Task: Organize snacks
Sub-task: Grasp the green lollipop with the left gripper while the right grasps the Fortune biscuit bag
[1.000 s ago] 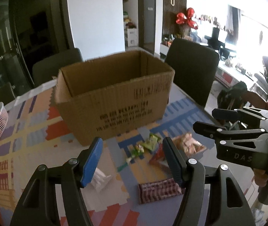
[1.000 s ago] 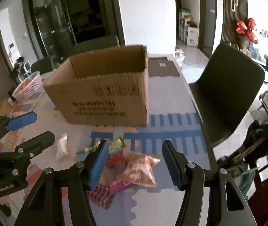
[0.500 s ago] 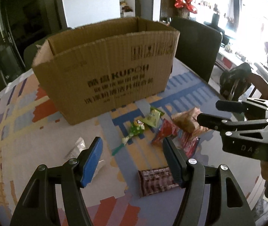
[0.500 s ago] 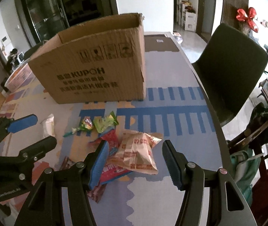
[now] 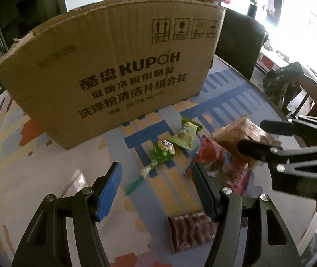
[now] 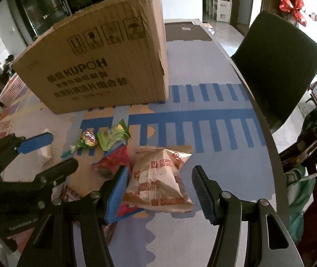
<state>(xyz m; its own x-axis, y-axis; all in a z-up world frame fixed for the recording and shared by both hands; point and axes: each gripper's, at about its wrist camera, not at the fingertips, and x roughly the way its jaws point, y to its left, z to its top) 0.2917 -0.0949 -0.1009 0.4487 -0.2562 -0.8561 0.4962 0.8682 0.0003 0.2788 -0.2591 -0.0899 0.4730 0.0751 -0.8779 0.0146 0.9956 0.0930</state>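
Both grippers lower than 1 s ago, tilted more toward table; box top edge no longer shows its inside. L gripper (image 5: 156, 191) jaws apart, nothing between, over bare mat near green candy (image 5: 164, 150); brown bar (image 5: 190, 230) just beside its right finger. R gripper (image 6: 159, 189) jaws apart, above biscuit pack (image 6: 160, 182), not gripping it. Red pack (image 6: 113, 159) partly under biscuit pack. Green sachet (image 6: 111, 135) near cardboard box (image 6: 105, 66). All snacks on table (image 6: 225, 162), in front of box.
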